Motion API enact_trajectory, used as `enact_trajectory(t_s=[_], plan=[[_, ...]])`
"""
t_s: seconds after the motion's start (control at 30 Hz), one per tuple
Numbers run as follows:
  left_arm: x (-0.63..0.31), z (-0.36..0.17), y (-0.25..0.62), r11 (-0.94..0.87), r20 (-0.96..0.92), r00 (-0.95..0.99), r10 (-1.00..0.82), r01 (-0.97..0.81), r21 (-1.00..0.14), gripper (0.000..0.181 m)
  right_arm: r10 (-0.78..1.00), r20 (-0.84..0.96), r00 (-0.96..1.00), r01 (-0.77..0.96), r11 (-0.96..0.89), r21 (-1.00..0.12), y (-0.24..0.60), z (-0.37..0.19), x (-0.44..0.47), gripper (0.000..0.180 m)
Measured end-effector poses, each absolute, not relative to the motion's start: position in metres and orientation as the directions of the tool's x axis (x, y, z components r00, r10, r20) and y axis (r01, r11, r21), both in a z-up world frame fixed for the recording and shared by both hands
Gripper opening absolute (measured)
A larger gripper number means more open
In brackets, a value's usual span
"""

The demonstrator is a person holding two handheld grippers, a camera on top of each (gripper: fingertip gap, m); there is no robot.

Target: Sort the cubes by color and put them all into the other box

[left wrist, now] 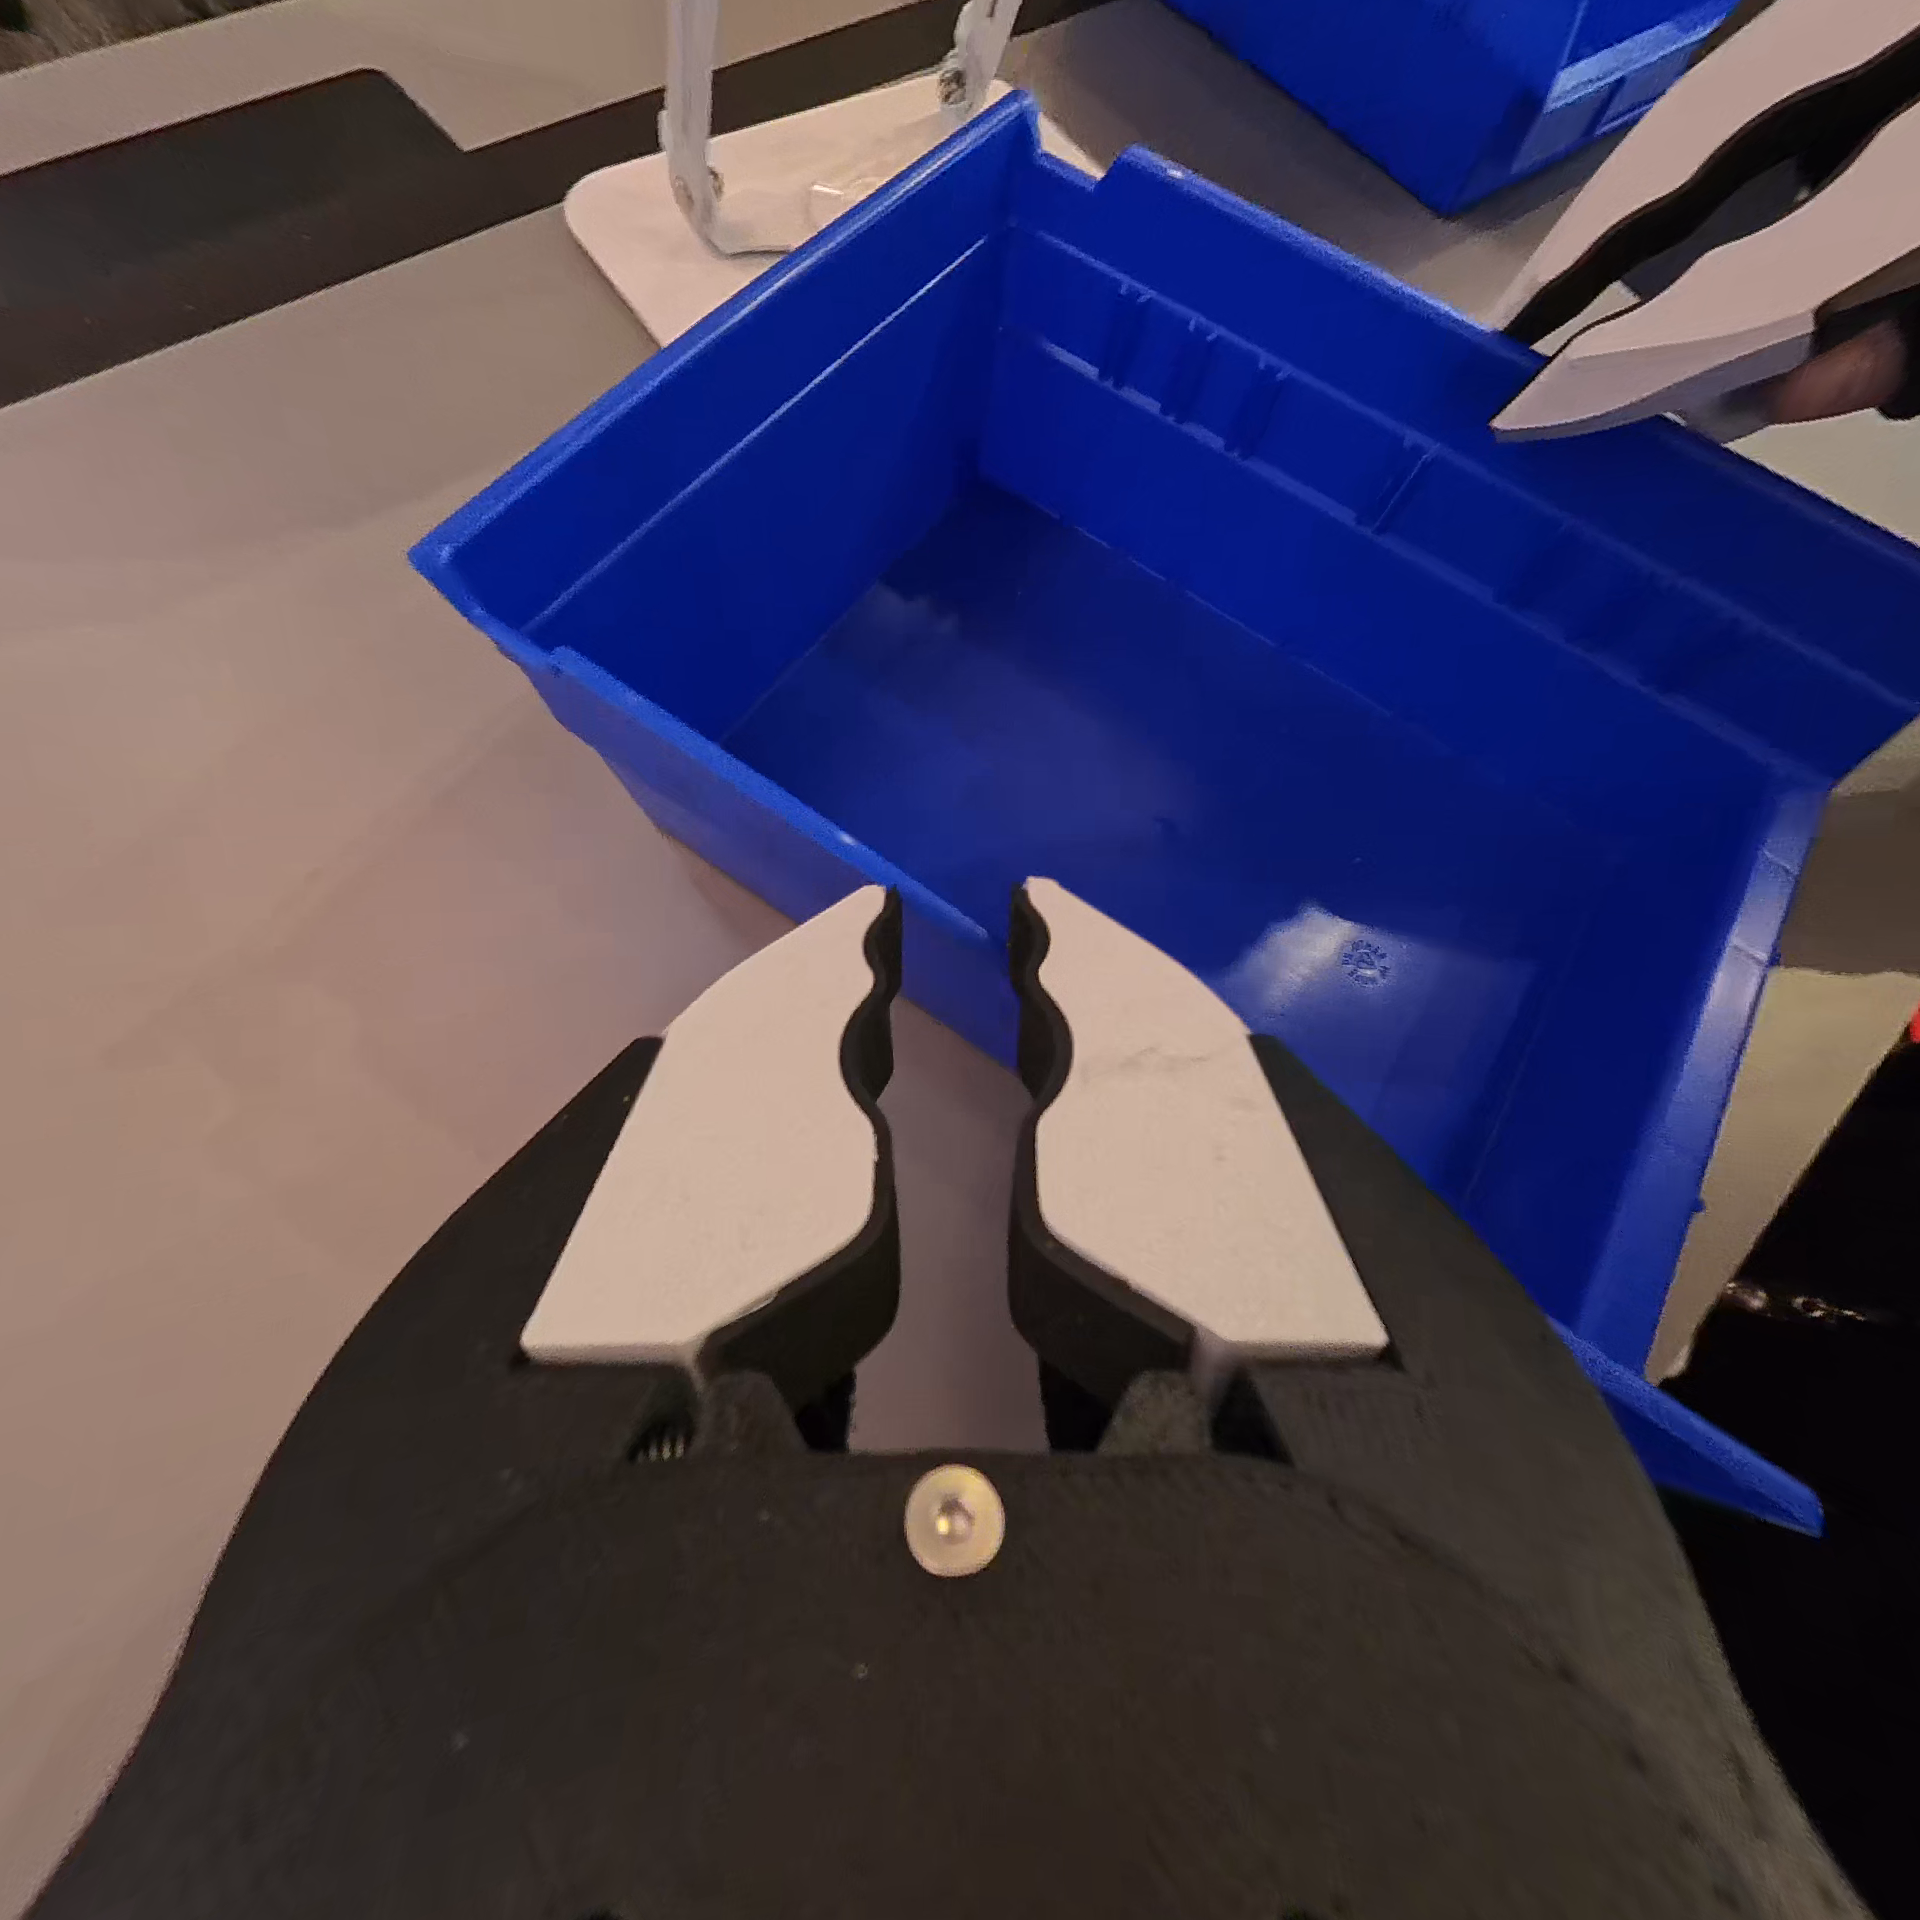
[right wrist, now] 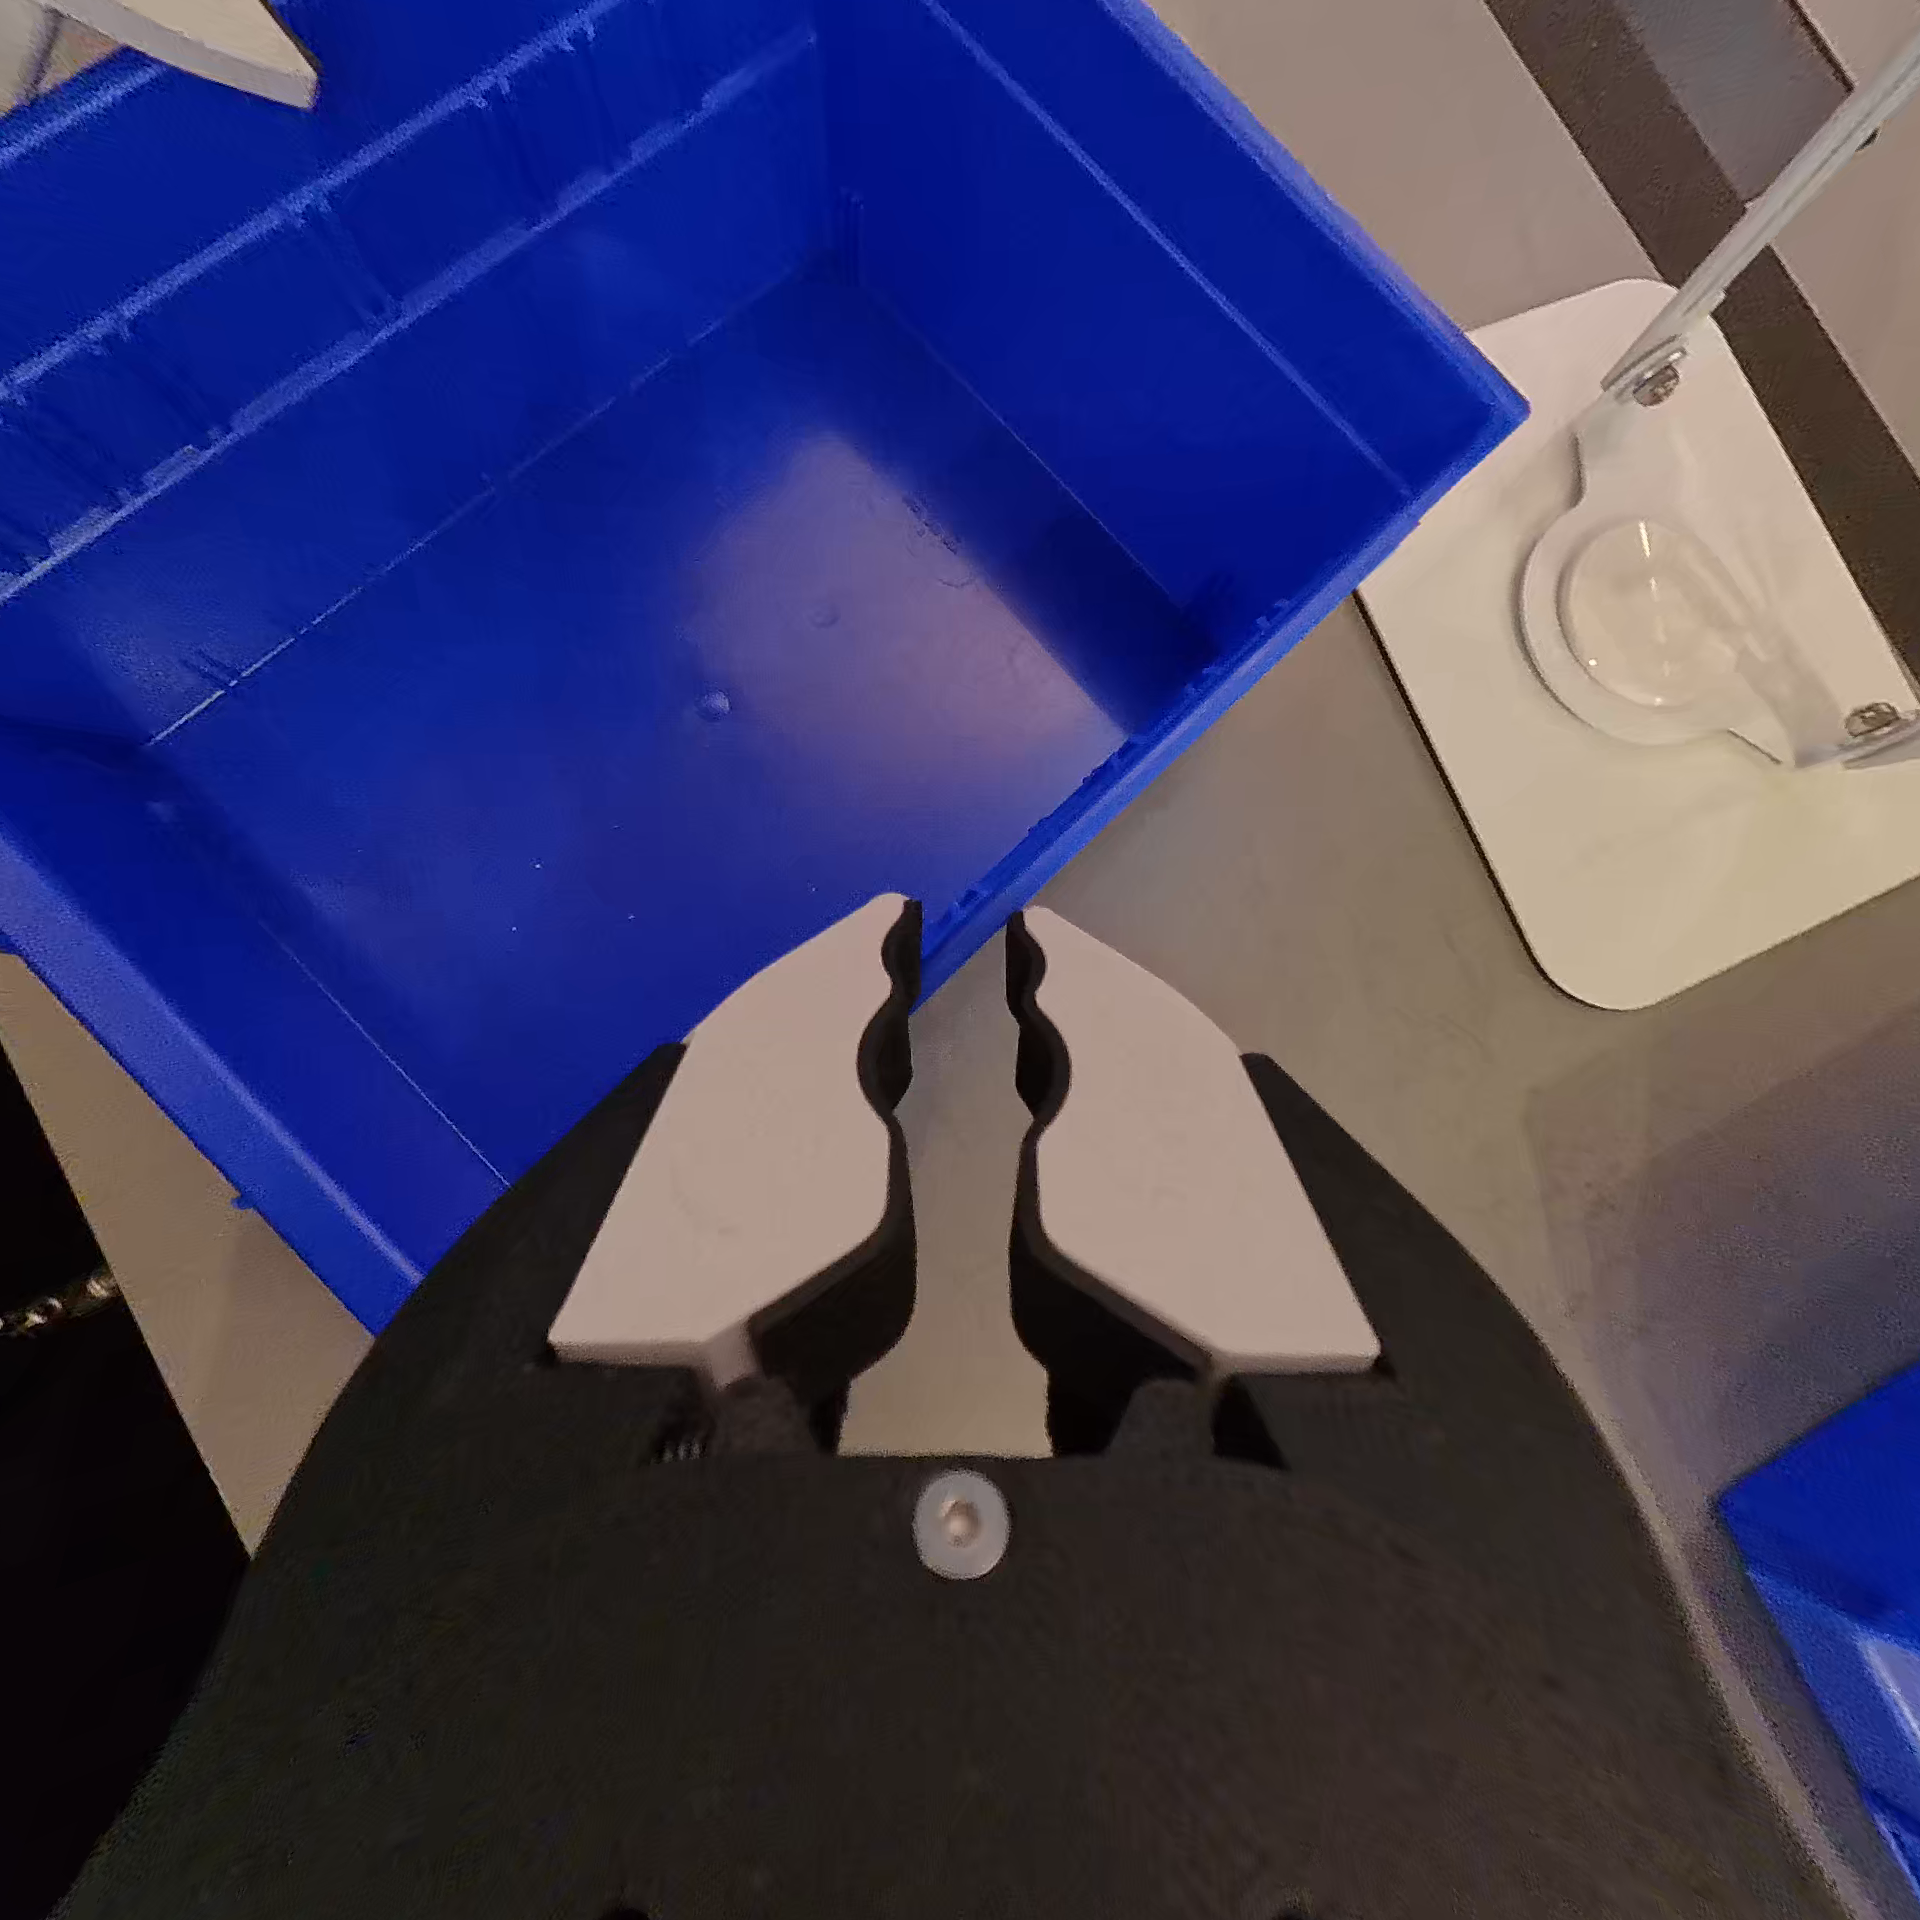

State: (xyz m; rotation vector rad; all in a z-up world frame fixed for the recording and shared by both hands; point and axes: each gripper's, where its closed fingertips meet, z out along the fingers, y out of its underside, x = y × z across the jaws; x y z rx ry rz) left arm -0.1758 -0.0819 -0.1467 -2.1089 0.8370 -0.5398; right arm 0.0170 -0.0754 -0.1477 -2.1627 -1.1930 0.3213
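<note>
1. Oddly, I see no cubes in either view; the blue box (left wrist: 1195, 665) in front of me has a bare floor, so I judge it the receiving box, though I cannot confirm that.
2. That box sits on the grey table (left wrist: 260, 883), skewed to the table edges, with one corner just beside a white stand base (left wrist: 665, 229).
3. A second blue box (left wrist: 1455, 94) shows only partly at the far edge of the left wrist view, and its corner (right wrist: 1839, 1621) appears low in the right wrist view; what it holds is hidden.
4. My left gripper (left wrist: 956, 904) hangs over the near wall of the bare box, jaws slightly parted and holding nothing.
5. My right gripper (right wrist: 964, 920) hovers at the opposite side wall near a corner, jaws likewise slightly apart and carrying nothing; in the left wrist view its tips (left wrist: 1538, 400) sit just above the far rim.
6. Risk: both grippers are close to the rim, so a careless descent could catch a wall and shove or tip the light box toward the stand.
7. Risk: with the cubes out of sight, I could reach blind into the other box and pinch two colours together.
8. Risk: the two grippers converging over one box could clash.
</note>
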Motion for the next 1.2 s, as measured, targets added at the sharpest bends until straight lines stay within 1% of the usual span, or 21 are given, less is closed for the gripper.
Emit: enact_trajectory(t_s=[0.23,0.53,0.93,1.2], plan=[[-0.128,-0.145,-0.103,-0.435,0.143,0.611,-0.779,-0.362,-0.824,0.021,0.831,0.1,0.547,0.704,-0.393,-0.591,-0.089,-0.148,0.066,0.014],[-0.03,-0.144,-0.123,-0.375,0.187,0.454,-0.871,-0.369,-0.85,0.022,0.783,0.096,0.615,0.676,-0.461,-0.575,-0.124,-0.147,0.166,0.014],[0.124,-0.142,-0.132,-0.282,0.184,0.256,-0.949,-0.433,-0.856,0.023,0.638,0.078,0.766,0.553,-0.593,-0.585,-0.156,-0.146,0.318,0.012],[0.219,-0.141,-0.136,-0.25,0.196,0.165,-0.967,-0.436,-0.864,0.024,0.539,0.07,0.839,0.472,-0.659,-0.585,-0.173,-0.146,0.411,0.011]])
